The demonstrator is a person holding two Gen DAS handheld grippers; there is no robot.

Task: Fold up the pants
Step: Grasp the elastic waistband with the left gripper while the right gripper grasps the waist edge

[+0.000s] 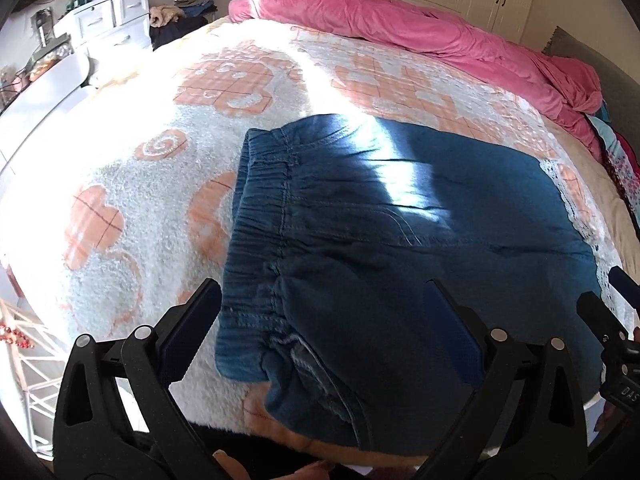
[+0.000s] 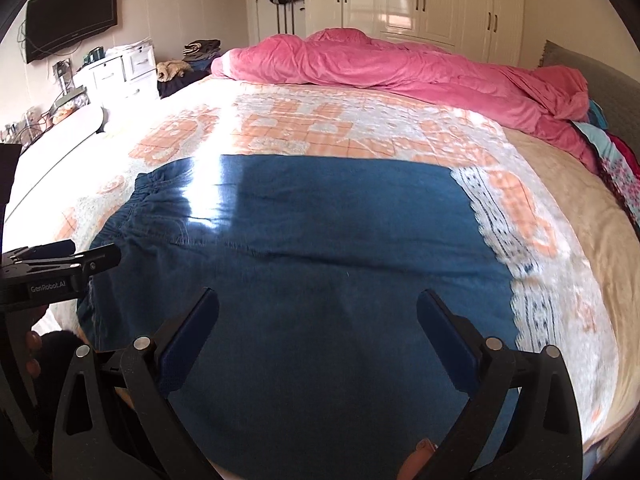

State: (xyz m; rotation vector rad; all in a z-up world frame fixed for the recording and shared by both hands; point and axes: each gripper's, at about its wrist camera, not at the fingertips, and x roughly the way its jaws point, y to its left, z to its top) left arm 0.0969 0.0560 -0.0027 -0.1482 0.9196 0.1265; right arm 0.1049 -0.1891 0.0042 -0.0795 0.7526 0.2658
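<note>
The blue denim pants [image 1: 400, 220], already folded into a compact rectangle, lay flat on the patterned bed blanket [image 1: 120, 160], long axis running left to right. The left tongs [image 1: 324, 320] hung spread above the elastic waistband [image 1: 260, 208] end; the right tongs [image 2: 318, 324], equally spread and empty, over the opposite half.

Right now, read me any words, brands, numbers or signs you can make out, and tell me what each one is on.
"GenRobot.AI": on the side of the left gripper, seen in the right wrist view.
"DAS": partial lettering on the body of the right gripper, cut off at the edge of the left wrist view.
Nothing readable on the pants, blanket or TV.
</note>
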